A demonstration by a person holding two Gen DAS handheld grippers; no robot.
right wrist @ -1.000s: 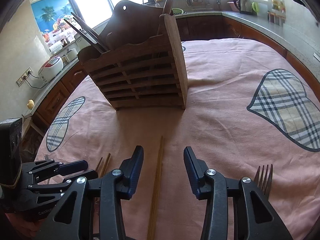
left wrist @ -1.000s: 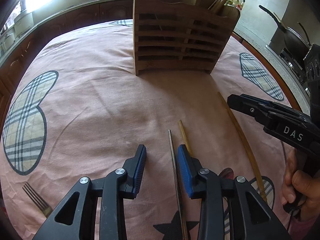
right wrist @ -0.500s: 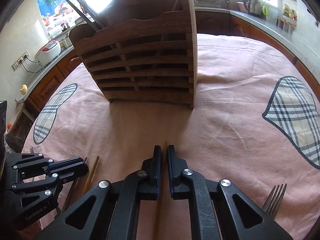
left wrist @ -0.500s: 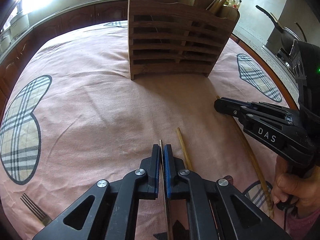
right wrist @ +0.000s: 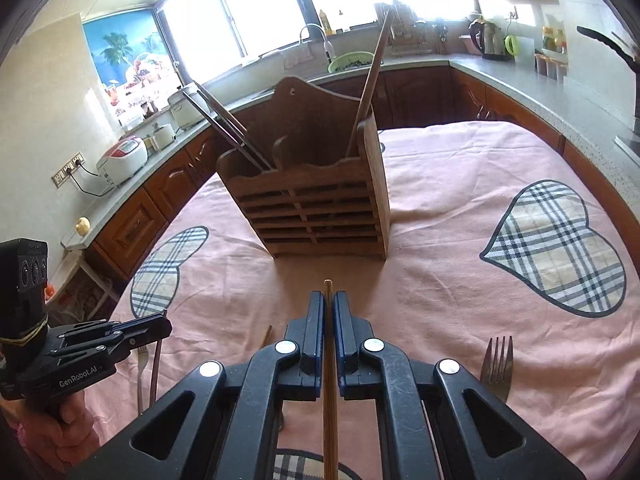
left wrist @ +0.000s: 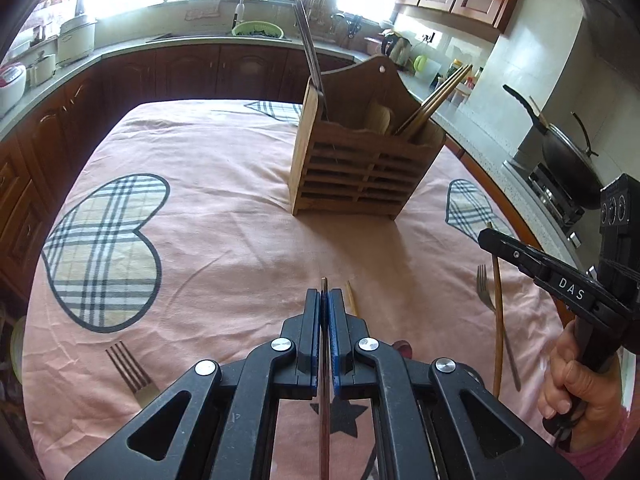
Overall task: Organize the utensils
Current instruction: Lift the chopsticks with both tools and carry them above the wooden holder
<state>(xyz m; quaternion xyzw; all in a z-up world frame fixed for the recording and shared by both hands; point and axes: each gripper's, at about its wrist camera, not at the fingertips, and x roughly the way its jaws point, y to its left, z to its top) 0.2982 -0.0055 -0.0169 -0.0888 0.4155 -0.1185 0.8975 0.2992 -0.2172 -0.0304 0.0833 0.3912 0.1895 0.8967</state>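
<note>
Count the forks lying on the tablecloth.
2. One fork lies left of the left gripper; the other fork right of the right gripper. Grippers may hide more.

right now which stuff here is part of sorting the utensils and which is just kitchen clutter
Part of the job:
- wooden utensil holder
- dark chopstick in the left gripper
- bamboo chopstick in the right gripper
- loose bamboo chopstick
- forks on the cloth

Just lying about:
- wok
- kettle
- rice cooker
- green colander
</note>
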